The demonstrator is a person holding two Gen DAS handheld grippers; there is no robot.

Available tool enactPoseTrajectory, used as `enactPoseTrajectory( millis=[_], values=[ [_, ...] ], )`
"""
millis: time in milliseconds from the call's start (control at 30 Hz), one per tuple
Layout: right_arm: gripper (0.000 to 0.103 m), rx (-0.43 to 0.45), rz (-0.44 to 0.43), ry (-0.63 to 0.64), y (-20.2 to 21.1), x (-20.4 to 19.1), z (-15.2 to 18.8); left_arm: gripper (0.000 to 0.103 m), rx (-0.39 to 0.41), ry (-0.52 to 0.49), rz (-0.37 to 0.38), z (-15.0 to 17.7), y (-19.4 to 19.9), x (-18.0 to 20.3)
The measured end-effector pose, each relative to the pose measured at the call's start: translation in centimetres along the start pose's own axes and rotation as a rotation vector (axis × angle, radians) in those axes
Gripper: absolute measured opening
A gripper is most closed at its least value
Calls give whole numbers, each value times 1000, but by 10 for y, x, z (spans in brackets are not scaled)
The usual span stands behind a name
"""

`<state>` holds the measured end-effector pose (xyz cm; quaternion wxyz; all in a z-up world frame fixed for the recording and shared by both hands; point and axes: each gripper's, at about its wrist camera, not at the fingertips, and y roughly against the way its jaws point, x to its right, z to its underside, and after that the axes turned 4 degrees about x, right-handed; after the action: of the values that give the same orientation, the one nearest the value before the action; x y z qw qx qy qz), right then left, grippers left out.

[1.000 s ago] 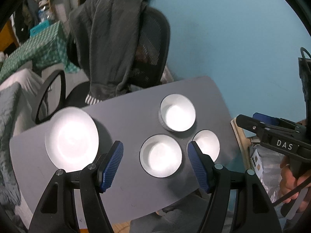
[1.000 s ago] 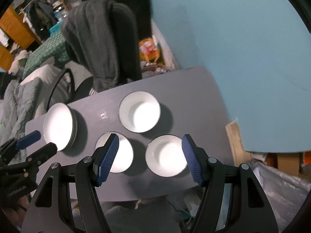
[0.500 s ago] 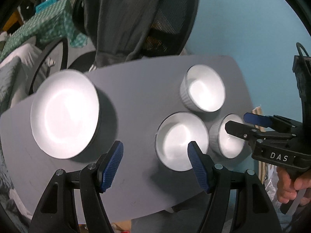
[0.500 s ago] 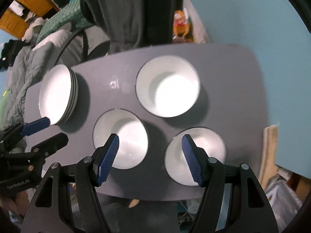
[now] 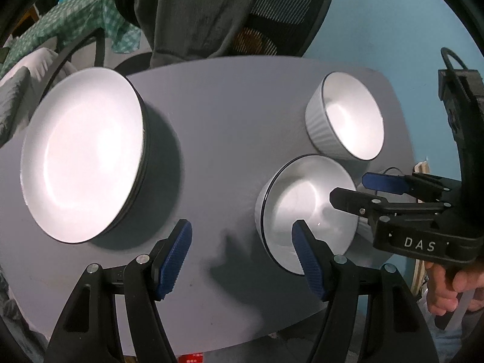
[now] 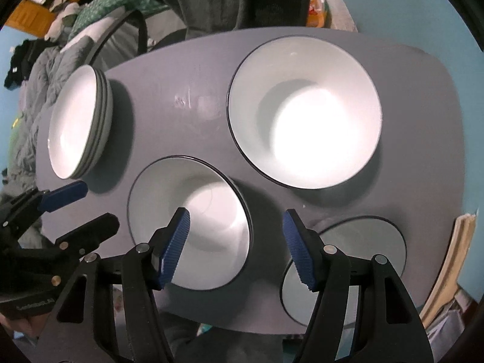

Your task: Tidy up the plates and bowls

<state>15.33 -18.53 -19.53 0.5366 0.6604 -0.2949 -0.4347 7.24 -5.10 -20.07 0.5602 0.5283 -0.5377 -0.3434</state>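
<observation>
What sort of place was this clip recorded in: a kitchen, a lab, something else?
Probably a lived-in room at home, not a kitchen: a small grey table against a blue wall, an office chair draped with a dark garment, and a green checked cloth over clutter behind.

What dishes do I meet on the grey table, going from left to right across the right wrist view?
Stack of plates → middle bowl → large far bowl → near right bowl, partly hidden by the right gripper, whose jaws are open.
</observation>
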Motion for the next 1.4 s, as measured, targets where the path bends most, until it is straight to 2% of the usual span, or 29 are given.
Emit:
enactPoseTrajectory(
  millis=[67, 233, 400, 433, 533, 633, 767, 967, 1133, 1400],
  values=[
    [65, -12, -1, 12, -5, 0, 0, 70, -8, 7, 4, 0, -7, 0],
    [47, -39, 10, 52, -17, -2, 0, 70, -34, 22, 0, 0, -22, -1],
    [34, -57, 9, 62, -24, -1, 1, 70, -50, 24, 12, 4, -33, -1],
    [32, -60, 9, 60, -25, 0, 1, 68, -50, 21, 15, 4, -35, 0],
    [26, -70, 30, 56, -28, 1, 4, 55, -72, 30, 18, 6, -42, -1],
    [18, -62, 56, 44, -26, 5, 7, 53, -84, 48, 37, 8, -45, -4],
    [16, -73, 44, 20, -22, 10, 12, 46, -91, 51, 39, 10, -46, -7],
    [16, -73, 29, 18, -20, 9, 26, 46, -102, 52, 36, 8, -48, -9],
    [15, -95, -61, -43, -22, 10, 38, 46, -107, 52, 32, 13, -45, -13],
    [15, -93, -77, -73, -24, 20, 52, 44, -117, 51, 25, 14, -48, -13]
  ],
)
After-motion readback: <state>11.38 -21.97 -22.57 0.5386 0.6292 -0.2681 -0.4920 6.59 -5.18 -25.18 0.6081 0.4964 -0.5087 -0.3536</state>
